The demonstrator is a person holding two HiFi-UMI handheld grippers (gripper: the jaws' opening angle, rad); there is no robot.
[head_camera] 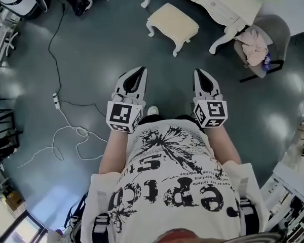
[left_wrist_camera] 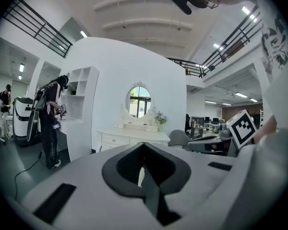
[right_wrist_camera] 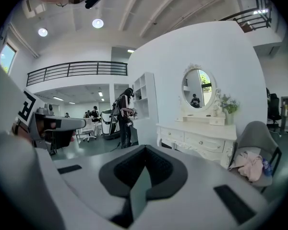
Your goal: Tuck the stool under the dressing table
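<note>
The cream cushioned stool [head_camera: 173, 24] with white curved legs stands on the grey floor, just in front of the white dressing table [head_camera: 219, 5] and outside it. My left gripper [head_camera: 140, 72] and right gripper [head_camera: 199, 74] are held side by side at waist height, well short of the stool. Both are shut with nothing in them. The left gripper view looks over its closed jaws at the dressing table [left_wrist_camera: 133, 138] and its oval mirror [left_wrist_camera: 140, 100]. The right gripper view shows the same table [right_wrist_camera: 198, 139] and mirror [right_wrist_camera: 198, 89]. The stool is hidden in both gripper views.
A grey chair [head_camera: 271, 32] with pink cloth [head_camera: 254, 43] on it stands right of the dressing table, also seen as a chair [right_wrist_camera: 255, 143] in the right gripper view. A white cable [head_camera: 66, 128] and power strip [head_camera: 55, 101] lie on the floor at left. A person [left_wrist_camera: 50, 121] stands by white shelves.
</note>
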